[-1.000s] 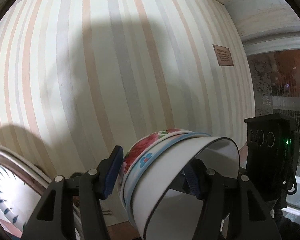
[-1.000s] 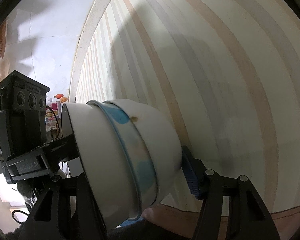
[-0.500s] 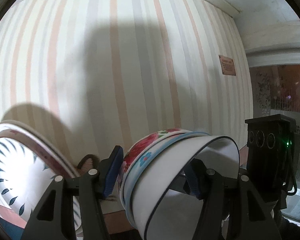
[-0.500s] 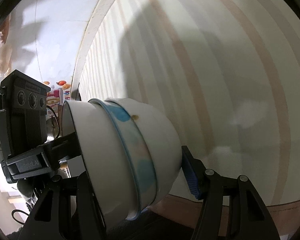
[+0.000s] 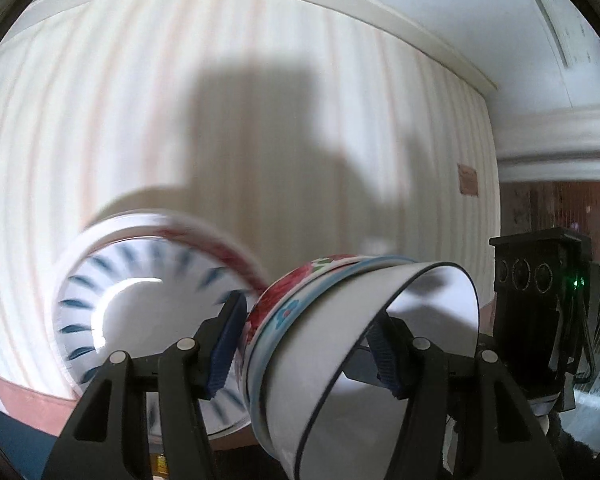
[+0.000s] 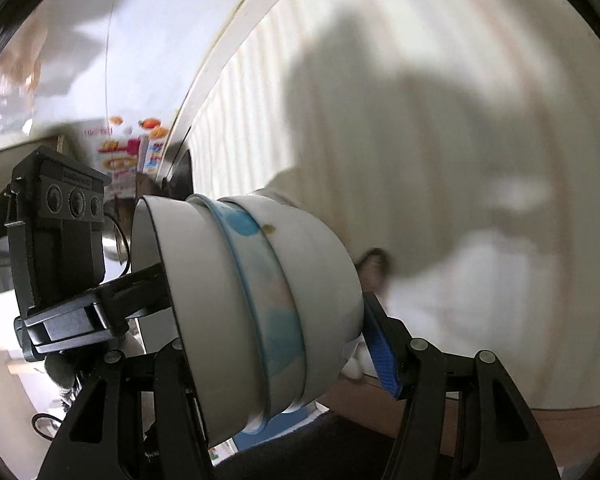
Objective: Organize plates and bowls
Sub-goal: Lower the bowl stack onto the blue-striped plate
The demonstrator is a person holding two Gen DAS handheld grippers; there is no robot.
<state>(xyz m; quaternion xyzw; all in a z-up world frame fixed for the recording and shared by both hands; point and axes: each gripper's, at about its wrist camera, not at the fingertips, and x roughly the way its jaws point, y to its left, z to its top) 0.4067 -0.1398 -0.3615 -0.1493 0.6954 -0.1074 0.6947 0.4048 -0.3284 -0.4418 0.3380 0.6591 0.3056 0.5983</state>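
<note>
Left tool (image 5: 308, 344) and right tool (image 6: 268, 320): both clamped across one nested stack of white ceramic bowls, floral and blue-banded (image 5: 340, 340), held on its side above the striped-cloth bench (image 5: 260, 120). We judge level, matched carrying best. Blue-leaf patterned plates (image 5: 140, 308) beside: blurred; destination unseen.

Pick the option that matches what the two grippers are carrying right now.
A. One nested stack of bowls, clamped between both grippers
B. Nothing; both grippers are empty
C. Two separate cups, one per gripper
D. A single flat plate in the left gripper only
A. The stack of bowls sits tipped on its side with the left gripper clamped on it, and the right gripper grips the same stack from its opposite side.
</note>
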